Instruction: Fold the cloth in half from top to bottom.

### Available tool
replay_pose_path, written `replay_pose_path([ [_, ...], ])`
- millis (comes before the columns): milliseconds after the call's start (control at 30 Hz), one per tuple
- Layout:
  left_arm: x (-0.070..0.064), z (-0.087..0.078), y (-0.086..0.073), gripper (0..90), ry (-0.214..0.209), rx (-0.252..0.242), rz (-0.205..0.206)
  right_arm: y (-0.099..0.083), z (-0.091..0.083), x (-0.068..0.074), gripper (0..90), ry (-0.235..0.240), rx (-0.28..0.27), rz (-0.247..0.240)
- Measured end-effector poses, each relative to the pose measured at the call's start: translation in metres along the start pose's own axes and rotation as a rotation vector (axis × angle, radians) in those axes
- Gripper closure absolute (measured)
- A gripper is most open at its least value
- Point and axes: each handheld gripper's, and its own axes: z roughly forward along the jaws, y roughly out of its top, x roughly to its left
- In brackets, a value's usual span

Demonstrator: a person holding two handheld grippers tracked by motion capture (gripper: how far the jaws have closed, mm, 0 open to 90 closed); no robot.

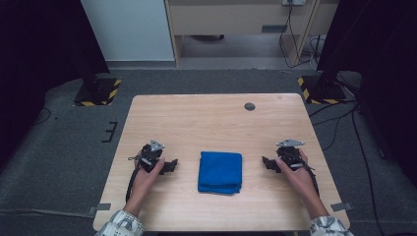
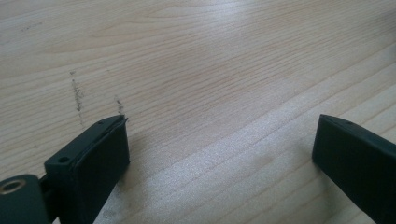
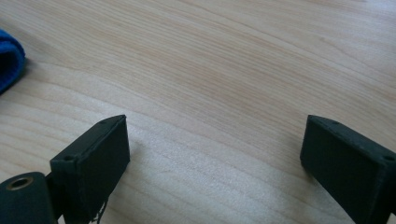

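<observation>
A folded blue towel [image 1: 220, 171] lies flat near the front middle of the light wooden table [image 1: 211, 123]. My left gripper [image 1: 172, 165] rests on the table to the left of the towel, held by a hand, jaws pointing toward it. In the left gripper view the left gripper [image 2: 219, 140] stands open over bare wood. My right gripper [image 1: 268, 162] rests to the right of the towel, jaws pointing toward it. In the right gripper view the right gripper [image 3: 215, 142] is open with nothing between its jaws, and a corner of the towel [image 3: 8, 60] shows at the left edge.
A small dark round disc [image 1: 250, 106] is set in the table near its back edge. Dark pencil-like marks [image 2: 77, 93] streak the wood ahead of the left jaw. Stand bases with yellow-black tape [image 1: 98, 92] sit on the floor behind the table corners.
</observation>
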Motion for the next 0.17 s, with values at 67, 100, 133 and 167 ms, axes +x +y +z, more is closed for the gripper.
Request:
replay_pose_path([
  [67,0.0,0.0,0.0,2.4,-0.001,0.001,0.001,-0.0009,-0.0006,0.0011,8.4,-0.005,-0.003,0.003],
  [100,-0.0001,0.0002,0.0001,2.3,-0.002,0.001,0.001,-0.0012,-0.001,0.0013,8.4,-0.004,-0.002,0.003],
  [133,0.0,0.0002,0.0001,2.1,-0.002,0.002,0.002,-0.0015,-0.0012,0.0015,8.4,-0.003,-0.002,0.003],
  [167,0.0,0.0002,0.0001,2.0,-0.002,0.002,0.002,-0.0015,-0.0012,0.0015,8.4,-0.003,-0.002,0.003],
])
